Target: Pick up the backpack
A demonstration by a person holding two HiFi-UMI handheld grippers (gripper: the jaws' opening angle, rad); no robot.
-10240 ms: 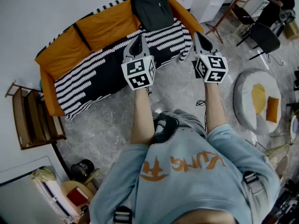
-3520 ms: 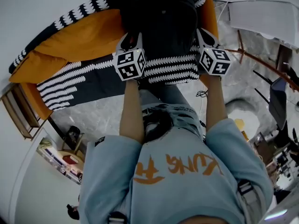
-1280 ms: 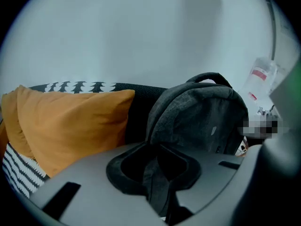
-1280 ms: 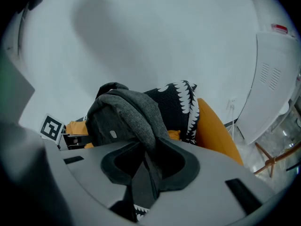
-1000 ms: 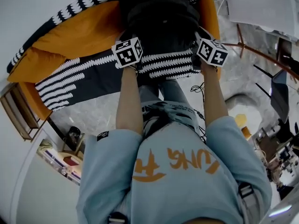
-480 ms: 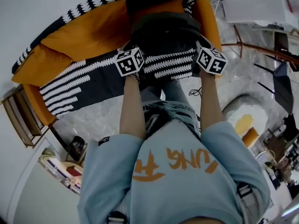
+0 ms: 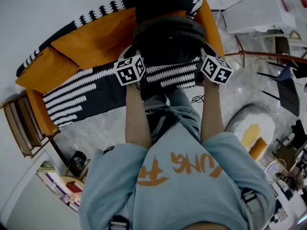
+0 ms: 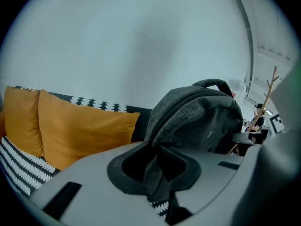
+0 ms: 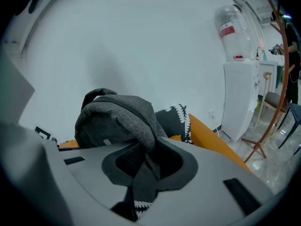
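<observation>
Backpack (image 7: 168, 37) fabric sits pinched in the left tool (image 8: 157, 171) and the right tool (image 9: 143, 168).

A charcoal-grey heathered backpack (image 7: 168, 37) stands out against orange sofa cushions (image 7: 96, 37) and a black throw (image 7: 81, 92) striped with white zigzags; the person's pale blue top (image 7: 192, 195) carries orange lettering, over a mottled grey floor (image 7: 93, 128)
</observation>
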